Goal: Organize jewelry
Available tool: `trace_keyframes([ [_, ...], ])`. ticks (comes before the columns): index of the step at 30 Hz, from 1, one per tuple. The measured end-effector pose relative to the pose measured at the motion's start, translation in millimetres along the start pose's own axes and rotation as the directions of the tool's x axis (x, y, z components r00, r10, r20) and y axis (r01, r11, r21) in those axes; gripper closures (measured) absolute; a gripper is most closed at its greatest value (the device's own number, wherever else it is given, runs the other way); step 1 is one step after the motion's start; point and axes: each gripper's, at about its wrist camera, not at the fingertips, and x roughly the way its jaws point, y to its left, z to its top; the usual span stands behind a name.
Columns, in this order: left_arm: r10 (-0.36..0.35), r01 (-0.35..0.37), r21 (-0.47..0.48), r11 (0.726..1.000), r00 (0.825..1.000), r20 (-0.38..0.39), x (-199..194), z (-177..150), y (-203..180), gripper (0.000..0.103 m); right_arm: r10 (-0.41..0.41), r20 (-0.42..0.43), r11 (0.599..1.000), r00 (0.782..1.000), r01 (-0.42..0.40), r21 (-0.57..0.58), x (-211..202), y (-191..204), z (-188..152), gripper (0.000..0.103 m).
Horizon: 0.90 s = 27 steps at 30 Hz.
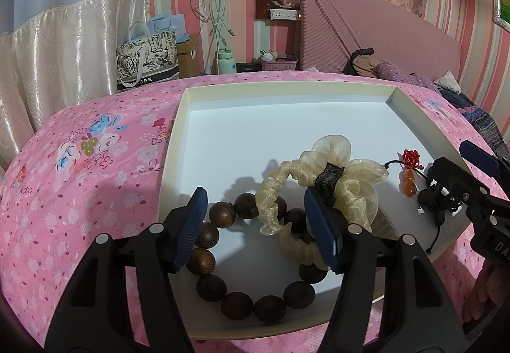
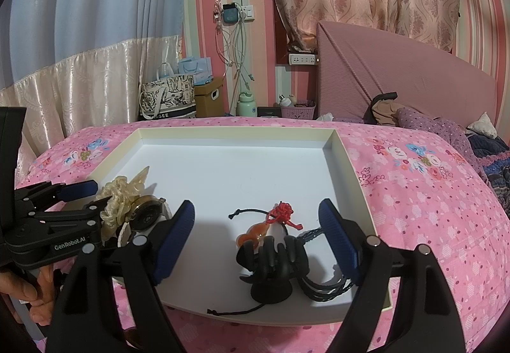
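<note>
A shallow white tray [image 1: 248, 91] lies on the pink bed. In it, a brown wooden bead bracelet [image 1: 236, 305] lies under a cream organza scrunchie [image 1: 331, 168]. My left gripper [image 1: 255, 225] is open, its fingers straddling both, close above them. In the right wrist view, a black hair claw [image 2: 274, 260], an orange charm with a red knot [image 2: 255, 233] and a black cord [image 2: 328, 289] lie near the tray's front edge [image 2: 287, 321]. My right gripper [image 2: 255, 235] is open around them. A watch [image 2: 146, 216] lies beside the scrunchie [image 2: 121, 197].
The tray sits on a pink floral bedspread [image 1: 79, 187]. A pink headboard [image 2: 398, 75], clothes and pillows [image 2: 446, 130] are at the right. Bags [image 1: 149, 60], a box and a green bottle [image 1: 227, 63] stand behind the bed by the curtains.
</note>
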Motion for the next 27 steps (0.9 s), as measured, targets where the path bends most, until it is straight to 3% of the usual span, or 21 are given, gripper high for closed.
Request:
trace_keyframes([
  [27, 0.001, -0.001, -0.008, 1.0, 1.0, 0.001, 0.4, 1.1, 2.7, 0.04, -0.001, -0.001, 1.0, 1.0, 0.001, 0.004, 0.0, -0.7, -0.3, 0.023],
])
